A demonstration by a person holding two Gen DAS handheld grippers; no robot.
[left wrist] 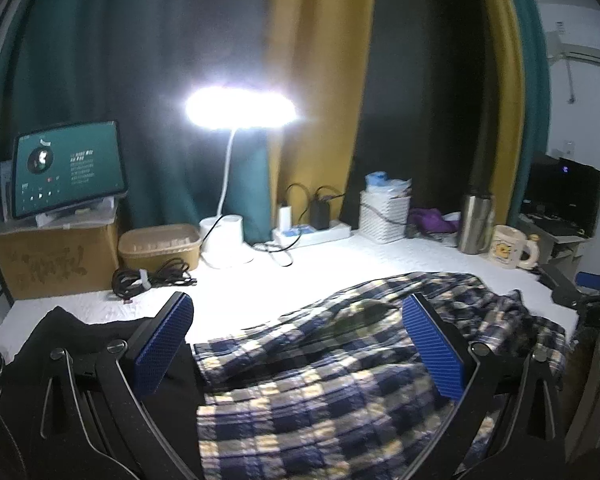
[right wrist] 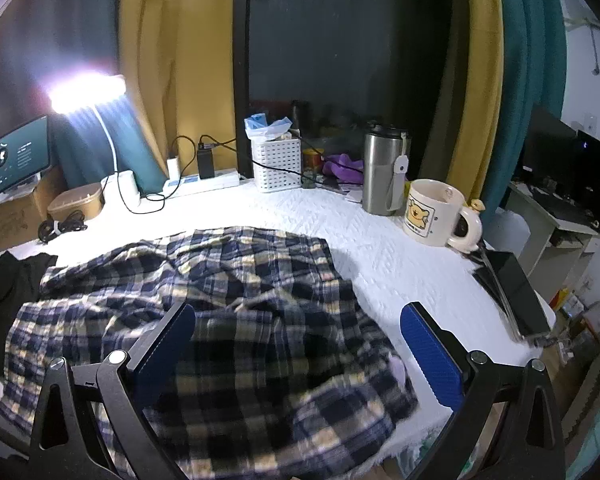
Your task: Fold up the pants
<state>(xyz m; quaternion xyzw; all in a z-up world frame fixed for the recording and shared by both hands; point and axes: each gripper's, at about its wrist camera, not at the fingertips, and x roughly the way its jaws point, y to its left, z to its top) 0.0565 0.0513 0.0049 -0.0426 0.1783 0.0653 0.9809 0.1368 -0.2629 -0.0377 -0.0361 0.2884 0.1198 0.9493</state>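
Blue, white and yellow plaid pants [left wrist: 324, 384] lie rumpled across the white quilted tabletop [left wrist: 300, 264], also spread wide in the right wrist view as the plaid pants [right wrist: 220, 312]. My left gripper [left wrist: 300, 340] hovers open over the left part of the cloth, its blue pads [left wrist: 164, 344] wide apart with nothing between them. My right gripper [right wrist: 296, 352] is open above the pants' right end, one pad over the cloth and the other pad [right wrist: 432, 356] over bare tabletop [right wrist: 380, 248]. A black garment [left wrist: 60, 332] lies at the pants' left edge.
A lit desk lamp [left wrist: 240, 108], a tablet [left wrist: 66, 172] on a cardboard box, a tan container [left wrist: 160, 244] and a cable bundle [left wrist: 148, 276] stand at back left. A power strip [right wrist: 204, 184], white basket [right wrist: 278, 166], steel tumbler [right wrist: 382, 172] and mug [right wrist: 436, 212] line the back right.
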